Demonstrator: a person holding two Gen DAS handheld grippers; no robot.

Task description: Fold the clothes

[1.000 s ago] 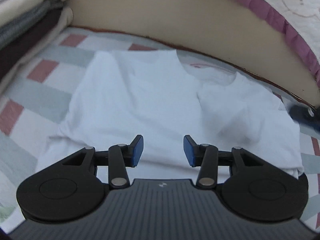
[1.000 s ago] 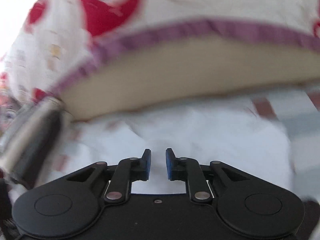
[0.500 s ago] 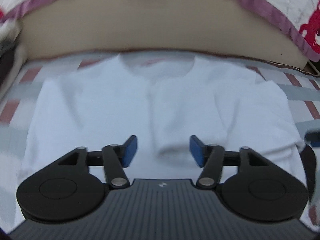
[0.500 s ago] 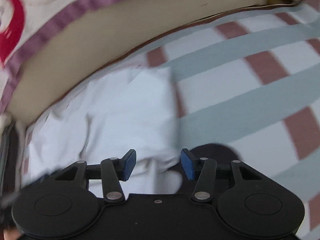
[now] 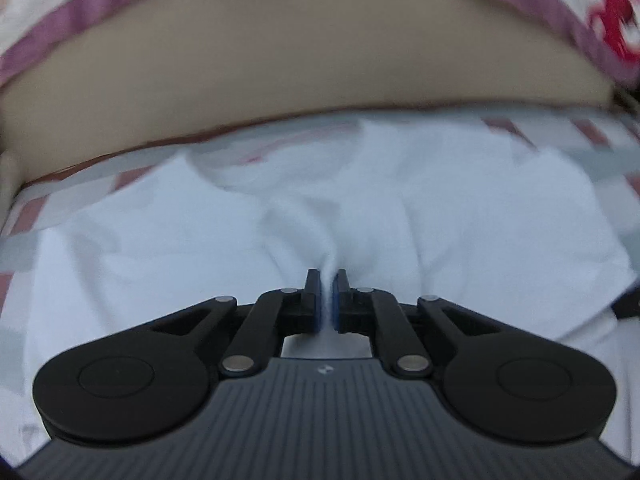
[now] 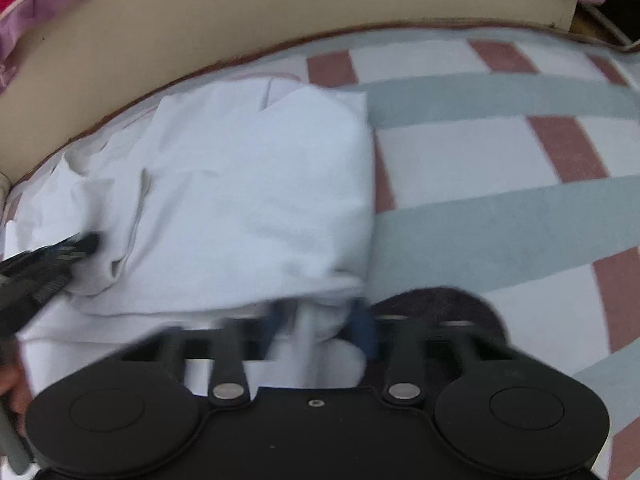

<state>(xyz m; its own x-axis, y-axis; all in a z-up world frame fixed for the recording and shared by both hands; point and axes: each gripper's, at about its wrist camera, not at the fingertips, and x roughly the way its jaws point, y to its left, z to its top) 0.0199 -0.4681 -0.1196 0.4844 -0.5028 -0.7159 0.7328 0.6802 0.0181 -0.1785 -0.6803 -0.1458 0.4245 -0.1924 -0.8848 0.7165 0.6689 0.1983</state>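
Observation:
A white t-shirt [image 5: 224, 236] lies partly folded on a checked bed sheet, collar toward the far mattress. My left gripper [image 5: 329, 286] is shut on a pinch of the shirt's fabric near its lower middle. In the right wrist view the shirt [image 6: 248, 184] lies with its right side folded over. My right gripper [image 6: 320, 324] is blurred by motion, with its jaws apart around the shirt's near right edge; fabric lies between the fingers. The left gripper's tip [image 6: 76, 250] shows at the left of that view.
A beige mattress edge [image 5: 304, 80] with a purple-trimmed cover [image 5: 80, 20] runs along the far side. The sheet [image 6: 500, 168] has grey and red-brown stripes and lies bare to the right of the shirt.
My left gripper has shut on the shirt's fabric; it was open half a second ago. My right gripper has moved onto the shirt's near right edge with its jaws still apart.

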